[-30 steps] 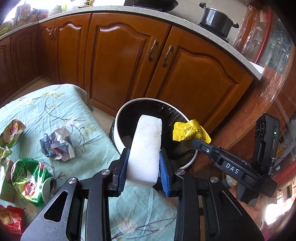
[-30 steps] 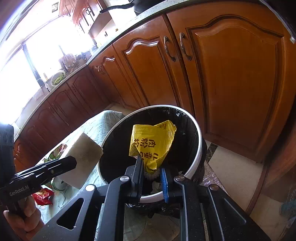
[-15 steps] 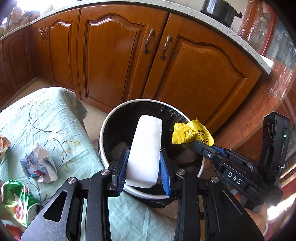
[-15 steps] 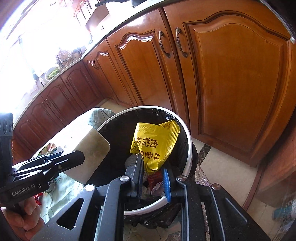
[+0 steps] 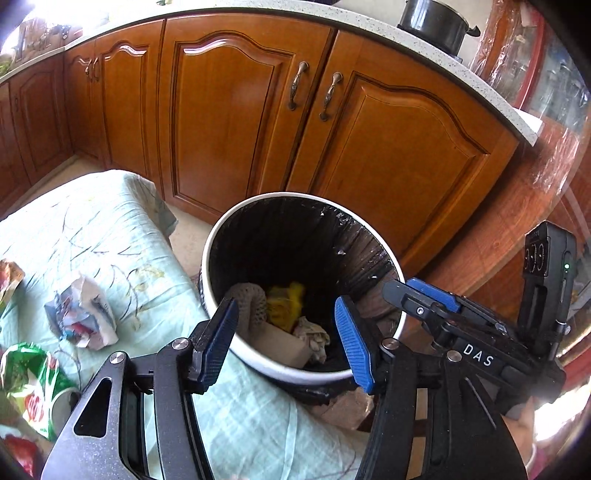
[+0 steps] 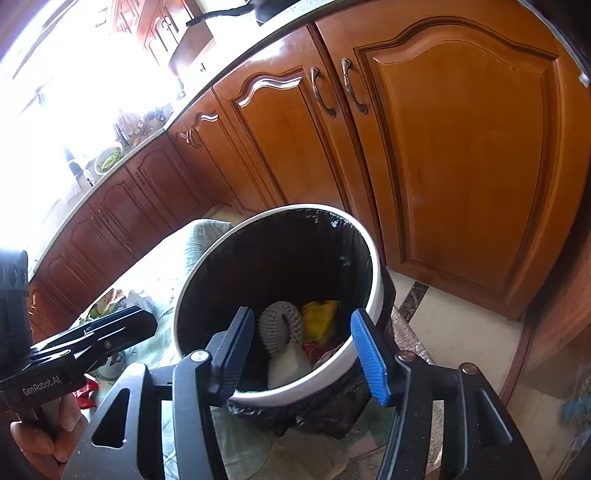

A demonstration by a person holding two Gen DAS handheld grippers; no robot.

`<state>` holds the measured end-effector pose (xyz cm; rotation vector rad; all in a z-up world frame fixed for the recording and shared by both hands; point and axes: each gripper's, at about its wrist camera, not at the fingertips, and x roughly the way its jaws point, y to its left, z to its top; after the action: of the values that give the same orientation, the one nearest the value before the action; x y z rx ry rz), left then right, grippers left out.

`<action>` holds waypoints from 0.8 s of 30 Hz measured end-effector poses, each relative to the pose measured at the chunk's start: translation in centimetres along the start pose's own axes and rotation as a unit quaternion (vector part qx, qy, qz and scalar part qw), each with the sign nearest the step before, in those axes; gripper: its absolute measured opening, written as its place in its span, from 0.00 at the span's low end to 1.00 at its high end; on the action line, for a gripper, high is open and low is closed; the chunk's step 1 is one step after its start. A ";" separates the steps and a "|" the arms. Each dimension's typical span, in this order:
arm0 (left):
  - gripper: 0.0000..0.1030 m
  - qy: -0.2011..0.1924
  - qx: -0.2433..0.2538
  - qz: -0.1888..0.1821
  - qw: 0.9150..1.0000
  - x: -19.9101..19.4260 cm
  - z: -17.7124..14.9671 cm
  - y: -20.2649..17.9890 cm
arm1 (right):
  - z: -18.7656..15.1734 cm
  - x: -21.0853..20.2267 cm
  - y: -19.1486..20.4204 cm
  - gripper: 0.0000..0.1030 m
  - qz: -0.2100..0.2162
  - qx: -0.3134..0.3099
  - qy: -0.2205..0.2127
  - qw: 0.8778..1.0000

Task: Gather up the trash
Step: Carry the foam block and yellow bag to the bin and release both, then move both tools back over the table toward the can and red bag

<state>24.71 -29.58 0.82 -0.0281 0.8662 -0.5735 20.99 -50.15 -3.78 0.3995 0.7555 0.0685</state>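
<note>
Left gripper point(image 5: 286, 341): jaws spread wide with nothing between them, hovering above the near rim of the bin; its blue pads point(image 5: 218, 339) frame the bin's contents
Right gripper point(image 6: 304, 352): likewise spread and holding nothing, poised over the bin's near edge; in the left view it reaches in from the right side point(image 5: 421, 295)
Green wrapper point(image 5: 27, 384): lies at the far left on the cloth, near the view's lower edge
Crumpled paper point(image 5: 83, 314): rests on the cloth, just right of the green wrapper and left of the bin
Cloth point(image 5: 92, 229): pale green with a floral print, draped over the low surface beside the bin
Bin point(image 5: 221, 236): white rim, black liner, standing on the floor against the cloth's edge
Yellow packet point(image 6: 319, 317): lies inside the bin beside a grey netted sleeve point(image 6: 280, 325) and a pale block point(image 6: 286, 363)
Cabinets point(image 5: 236, 122): brown wooden doors with metal handles behind the bin
Pot point(image 5: 434, 22): black, on the countertop at upper right
</note>
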 end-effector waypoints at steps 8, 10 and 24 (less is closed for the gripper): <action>0.53 -0.016 -0.030 0.003 0.999 -4.3 -3.9 2.8 | -2.7 -0.9 2.2 0.68 0.034 0.011 0.001 0.999; 0.53 -0.019 -0.037 0.009 0.999 -5.4 -4.9 3.5 | -3.4 -0.9 3.0 0.68 0.043 0.010 0.005 0.999; 0.53 -0.041 -0.095 0.046 0.994 -12.6 -10.9 9.4 | -8.0 -0.7 9.6 0.68 0.094 -0.021 0.040 0.995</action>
<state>14.80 -13.27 0.29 -0.1821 0.8345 -0.3992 15.84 -38.76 -5.00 0.4294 0.7922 0.2780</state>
